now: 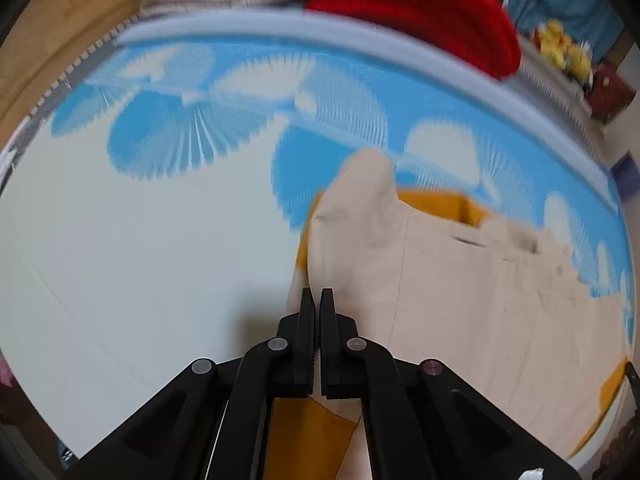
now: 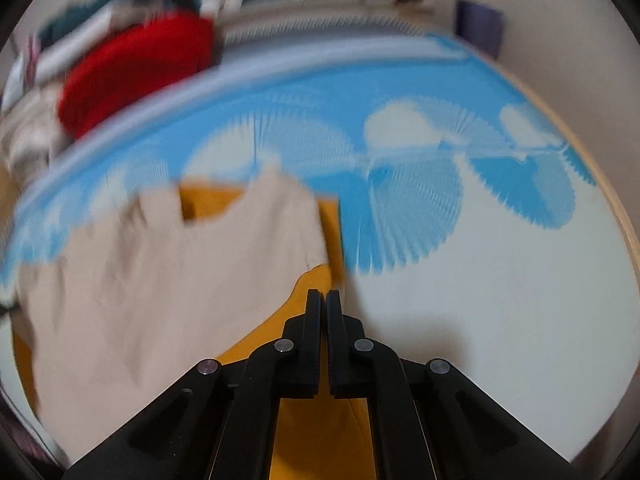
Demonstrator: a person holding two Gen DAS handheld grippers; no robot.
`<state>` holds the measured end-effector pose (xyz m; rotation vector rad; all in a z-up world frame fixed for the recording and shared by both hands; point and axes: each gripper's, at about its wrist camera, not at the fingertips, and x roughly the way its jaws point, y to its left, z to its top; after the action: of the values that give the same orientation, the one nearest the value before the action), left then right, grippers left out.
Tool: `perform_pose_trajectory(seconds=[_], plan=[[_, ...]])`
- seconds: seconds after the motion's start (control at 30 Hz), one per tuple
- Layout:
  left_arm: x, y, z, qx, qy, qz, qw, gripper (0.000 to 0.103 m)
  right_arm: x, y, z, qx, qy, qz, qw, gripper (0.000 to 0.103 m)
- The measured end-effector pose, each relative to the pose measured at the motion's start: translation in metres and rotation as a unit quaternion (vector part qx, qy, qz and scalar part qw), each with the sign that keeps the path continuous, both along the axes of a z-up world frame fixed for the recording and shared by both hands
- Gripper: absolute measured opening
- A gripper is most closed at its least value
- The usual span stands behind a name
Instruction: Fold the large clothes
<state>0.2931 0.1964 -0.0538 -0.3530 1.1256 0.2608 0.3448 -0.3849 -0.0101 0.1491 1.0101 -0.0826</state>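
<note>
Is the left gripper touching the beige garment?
Touching. In the left wrist view the left gripper is shut, and a strip of the beige garment shows between its fingers, with the fabric rising up to the tips.

We hold the left gripper (image 1: 317, 294) and right gripper (image 2: 324, 296) tilted steeply downward, each pair of black fingers (image 1: 306, 320) pressed together.

Each view looks forward and steeply down along its own gripper, close above a white bed sheet with blue fan-shaped print (image 1: 140, 264). The left wrist camera, behind the left gripper (image 1: 317, 300), has the beige and mustard-yellow garment (image 1: 460, 288) to that gripper's right. The right wrist camera, behind the right gripper (image 2: 324, 302), has it to the left. Both share this garment, the sheet and, far ahead, a red knitted heap (image 1: 420, 4).
</note>
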Motion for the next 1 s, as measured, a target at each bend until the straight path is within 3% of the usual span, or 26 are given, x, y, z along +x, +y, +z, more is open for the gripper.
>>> perform_pose_trajectory(seconds=[0.1,0.2,0.3,0.37,0.47,0.53,0.6,0.67,0.73,0.77,0.8,0.83,0.87,0.93,1.0], plan=[[0.002,0.005,0.019,0.009,-0.055,0.014,0.9984,0.0,0.001,-0.005,0.023,0.012,-0.06,-0.036,0.997,0.002],[0.008,0.006,0.02,0.027,-0.07,0.017,0.997,0.0,0.01,0.002,0.022,-0.001,-0.065,-0.049,0.997,0.002],[0.018,0.012,-0.007,-0.035,-0.012,0.003,0.9993,0.012,0.027,0.007,-0.004,-0.011,-0.01,-0.056,0.998,0.004],[0.018,0.017,-0.021,-0.069,0.017,0.002,0.9975,0.035,0.03,0.005,-0.019,-0.006,0.033,-0.059,0.998,0.007],[0.011,0.033,-0.025,-0.091,0.029,0.013,0.9953,0.039,0.031,0.001,-0.035,0.003,0.074,-0.054,0.996,0.022],[0.005,0.04,-0.031,-0.128,0.038,0.013,0.991,0.041,0.028,0.0,-0.046,0.017,0.106,-0.045,0.993,0.048],[0.001,0.044,-0.041,-0.156,0.055,0.011,0.9861,0.042,0.025,0.001,-0.063,0.016,0.151,-0.027,0.988,0.052],[-0.002,0.041,-0.052,-0.163,0.082,-0.001,0.9832,0.042,0.019,0.004,-0.074,0.002,0.177,-0.007,0.984,0.052],[-0.003,0.036,-0.058,-0.158,0.097,-0.014,0.9826,0.041,0.014,0.006,-0.074,-0.009,0.173,0.008,0.985,0.049],[-0.004,0.033,-0.059,-0.154,0.099,-0.02,0.9829,0.039,0.013,0.007,-0.072,-0.011,0.171,0.012,0.985,0.045],[-0.003,0.03,-0.059,-0.147,0.099,-0.025,0.9839,0.038,0.012,0.007,-0.071,-0.012,0.168,0.015,0.986,0.031],[-0.003,0.028,-0.059,-0.14,0.096,-0.026,0.9851,0.03,0.011,0.006,-0.069,-0.011,0.166,0.016,0.986,0.018],[-0.002,0.026,-0.059,-0.137,0.092,-0.031,0.9858,0.008,0.01,0.006,-0.068,-0.01,0.164,0.014,0.986,0.014],[-0.001,0.024,-0.056,-0.129,0.083,-0.035,0.9875,0.003,0.009,0.004,-0.061,-0.005,0.149,0.009,0.989,0.003],[0.002,0.027,-0.047,-0.12,0.056,-0.024,0.991,0.001,0.012,0.003,-0.047,-0.004,0.115,0.001,0.993,0.002]])
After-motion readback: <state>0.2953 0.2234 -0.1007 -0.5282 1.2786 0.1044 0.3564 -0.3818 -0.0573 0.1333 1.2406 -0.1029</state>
